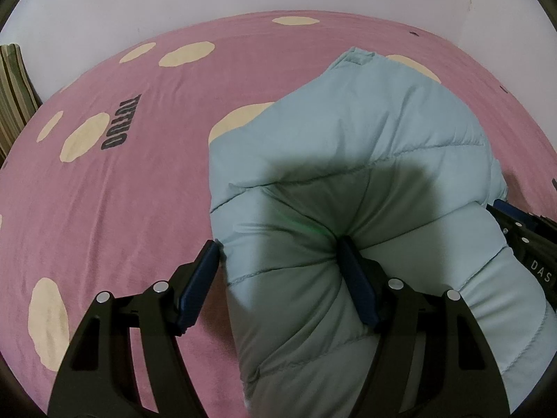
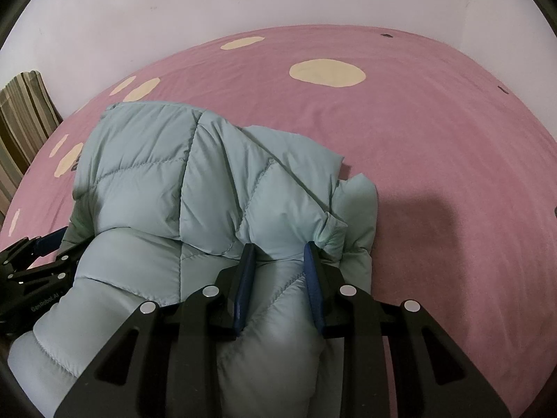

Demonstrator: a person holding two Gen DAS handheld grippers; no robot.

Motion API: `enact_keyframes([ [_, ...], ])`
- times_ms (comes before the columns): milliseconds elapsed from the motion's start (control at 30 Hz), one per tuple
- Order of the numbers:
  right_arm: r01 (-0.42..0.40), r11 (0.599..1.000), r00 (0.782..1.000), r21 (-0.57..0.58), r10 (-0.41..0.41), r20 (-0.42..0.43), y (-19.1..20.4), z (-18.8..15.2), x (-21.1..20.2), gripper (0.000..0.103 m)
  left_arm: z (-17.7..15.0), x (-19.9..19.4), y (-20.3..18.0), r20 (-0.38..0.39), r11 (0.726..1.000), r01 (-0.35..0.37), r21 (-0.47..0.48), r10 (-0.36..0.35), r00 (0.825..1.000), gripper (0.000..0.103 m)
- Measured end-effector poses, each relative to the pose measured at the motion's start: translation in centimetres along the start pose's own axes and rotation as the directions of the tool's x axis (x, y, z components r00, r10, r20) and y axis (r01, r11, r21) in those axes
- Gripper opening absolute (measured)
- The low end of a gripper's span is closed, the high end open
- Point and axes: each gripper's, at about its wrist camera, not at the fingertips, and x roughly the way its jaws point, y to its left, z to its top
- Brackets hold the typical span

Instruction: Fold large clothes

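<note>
In the left wrist view, the pale blue-green quilted puffer jacket (image 1: 348,160) lies bundled on the pink bed sheet with cream spots (image 1: 104,209), running away from the camera towards the far wall, so its long axis follows the line of the tongs. The left tongs (image 1: 280,256) stand wide apart around a thick roll of its near end: the right-hand pad is sunk into the padding, the left-hand pad just touches the jacket's edge. I judge this a loose hold at best, not a firm clamp. The right tongs' black frame shows at the right edge, just beside the same bundle.

In the right wrist view, the jacket (image 2: 195,181) sits ahead and to the left. The right tongs (image 2: 278,254) are narrowed and clamped on a fold of its near right corner, fabric bulging between the blue pads. The left tongs (image 2: 45,244) show at the left edge.

No containers are in view. Both hands sit at the near hem, side by side.
</note>
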Motion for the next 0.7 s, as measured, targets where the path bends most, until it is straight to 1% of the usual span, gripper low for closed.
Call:
enact_keyframes([
  [300, 0.004, 1.000, 1.000, -0.003, -0.004, 0.005, 0.05, 0.05, -0.14, 0.028, -0.10, 0.07, 0.05, 0.002, 1.000, -0.004, 0.001, 0.004, 1.000, 0.071],
  [600, 0.004, 1.000, 1.000, 0.001, -0.004, 0.013, 0.00, -0.16, -0.06, 0.028, 0.20, -0.13, -0.42, -0.011, 0.999, -0.032, 0.020, 0.032, 0.999, 0.071],
  [700, 0.011, 1.000, 1.000, -0.004, -0.011, 0.026, 0.02, -0.12, -0.29, 0.031, 0.40, -0.86, -0.30, -0.002, 0.999, -0.042, 0.021, 0.042, 0.999, 0.072],
])
